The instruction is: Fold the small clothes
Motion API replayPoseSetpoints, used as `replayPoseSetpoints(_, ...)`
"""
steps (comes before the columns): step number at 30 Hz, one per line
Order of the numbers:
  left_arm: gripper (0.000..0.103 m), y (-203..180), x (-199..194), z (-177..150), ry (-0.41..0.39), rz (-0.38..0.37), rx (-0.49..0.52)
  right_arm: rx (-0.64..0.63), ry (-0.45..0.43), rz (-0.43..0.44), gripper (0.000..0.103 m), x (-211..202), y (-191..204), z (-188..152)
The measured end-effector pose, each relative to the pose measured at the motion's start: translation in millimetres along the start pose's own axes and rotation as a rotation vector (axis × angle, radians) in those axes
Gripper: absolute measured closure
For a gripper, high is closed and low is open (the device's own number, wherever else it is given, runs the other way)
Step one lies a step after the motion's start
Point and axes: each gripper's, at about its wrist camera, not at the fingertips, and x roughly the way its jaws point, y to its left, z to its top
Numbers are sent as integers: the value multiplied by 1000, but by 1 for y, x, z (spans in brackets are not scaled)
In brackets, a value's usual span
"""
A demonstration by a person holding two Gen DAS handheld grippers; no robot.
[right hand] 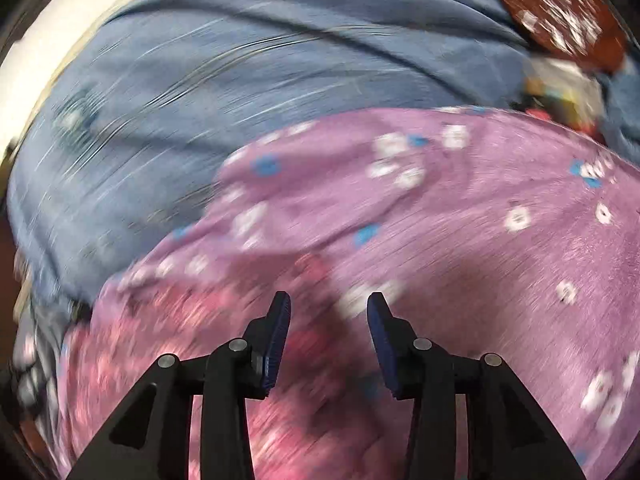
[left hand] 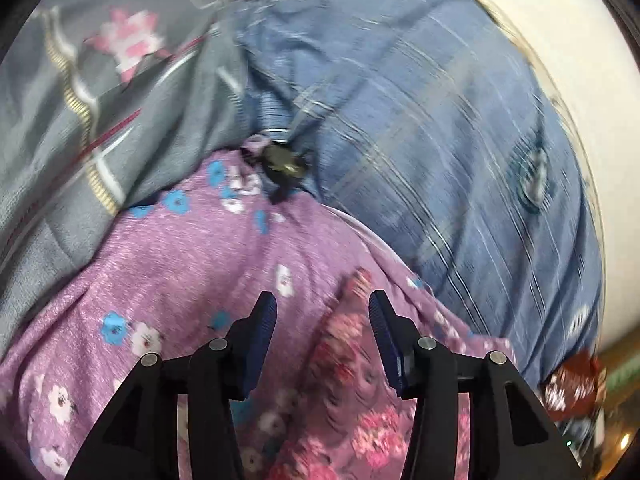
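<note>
Two grippers hang over a purple floral garment (left hand: 168, 256) that lies spread on a blue striped bedsheet (left hand: 440, 128). The left gripper (left hand: 322, 312) has its jaws parted with nothing pinched between them; below the gap a pink floral piece of cloth (left hand: 352, 360) lies on the purple garment. The right gripper (right hand: 329, 312) also stands with its jaws apart and free of cloth, over the spot where the pink floral cloth (right hand: 168, 340) meets the purple garment (right hand: 480, 240). Beyond the purple garment's far edge in the left view, a small dark round object (left hand: 284, 162), too blurred to name, sits just beside a grey patterned quilt (left hand: 80, 120). A brown patterned cloth (right hand: 560, 12) lies on the bedsheet (right hand: 200, 80), past the garment's far right corner.
</note>
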Motion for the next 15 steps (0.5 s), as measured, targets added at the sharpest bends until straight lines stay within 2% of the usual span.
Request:
replayPoseSetpoints(2,56,-14,3,-15,36,-24,29,-40,40,87,61,-5,26,-10)
replayPoseSetpoints(5,55,-35,19,-37,120,-46,122,-136,72,156,61,-6,66,-31)
replayPoseSetpoints(7,49,-57,35,-57,185,-27,241,-186,156,145,63,14,85,-47)
replayPoseSetpoints(8,45,-64,46,-64,218,8,295,-199,224,121,63,31,87,-54)
replayPoseSetpoints(9,42,-68,57,-72,255,60,353,-213,253,88,62,44,88,-61)
replayPoseSetpoints(10,42,-69,69,-80,289,122,412,-240,191,71,64,37,95,-61)
replayPoseSetpoints(11,42,-67,75,-84,293,160,455,-262,190,45,63,33,102,-59)
replayPoseSetpoints(12,42,-69,73,-82,279,161,465,-265,186,43,63,28,109,-55)
replayPoseSetpoints(14,44,-71,66,-74,271,132,426,-239,80,151,61,9,120,-49)
replayPoseSetpoints(15,44,-70,59,-72,252,100,400,-248,59,184,61,4,127,-50)
